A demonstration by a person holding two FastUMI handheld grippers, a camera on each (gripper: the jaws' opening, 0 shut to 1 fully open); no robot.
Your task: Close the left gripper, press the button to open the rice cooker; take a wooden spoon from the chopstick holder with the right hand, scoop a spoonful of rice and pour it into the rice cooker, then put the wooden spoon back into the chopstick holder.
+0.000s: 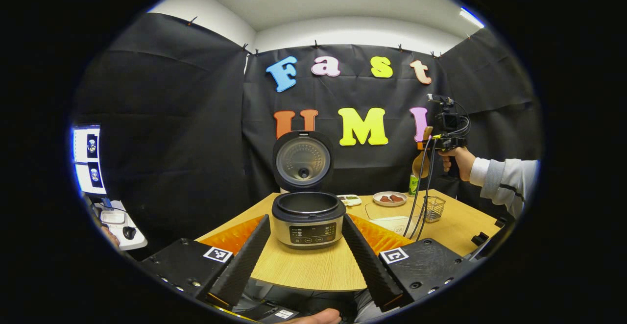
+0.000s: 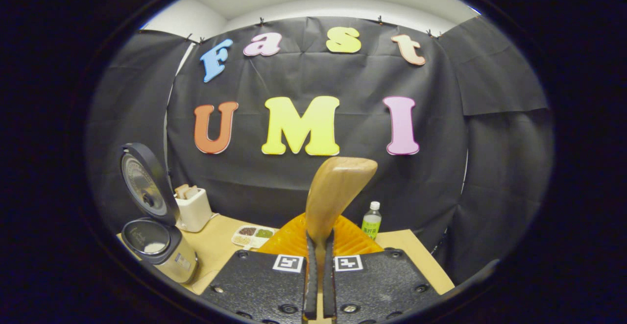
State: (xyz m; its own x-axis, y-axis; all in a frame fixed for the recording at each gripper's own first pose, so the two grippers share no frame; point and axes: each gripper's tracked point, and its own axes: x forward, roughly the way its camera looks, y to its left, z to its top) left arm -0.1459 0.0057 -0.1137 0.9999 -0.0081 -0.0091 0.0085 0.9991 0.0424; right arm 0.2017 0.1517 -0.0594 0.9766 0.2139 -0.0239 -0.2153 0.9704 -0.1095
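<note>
The rice cooker (image 1: 307, 223) stands on the wooden table (image 1: 313, 270) with its lid (image 1: 302, 160) raised and the pot uncovered. My left gripper (image 1: 306, 222) is open, its fingers spread to either side of the cooker and short of it. Farther right, a hand holds my right gripper (image 1: 443, 135) high above the wire chopstick holder (image 1: 433, 209), with the wooden spoon (image 1: 422, 162) hanging from it. In the right gripper view, my right gripper (image 2: 319, 245) is shut on the handle of the wooden spoon (image 2: 338, 191), bowl upward. The cooker (image 2: 157, 245) sits low at the left.
A clear rice container (image 1: 392, 220) lies on an orange mat (image 1: 377, 236) beside the holder. A plate (image 1: 389, 198), a green can (image 1: 414, 185) and a small dish (image 1: 349, 199) stand behind. A toaster (image 2: 194, 209), a divided tray (image 2: 252, 235) and a bottle (image 2: 372, 220) line the back.
</note>
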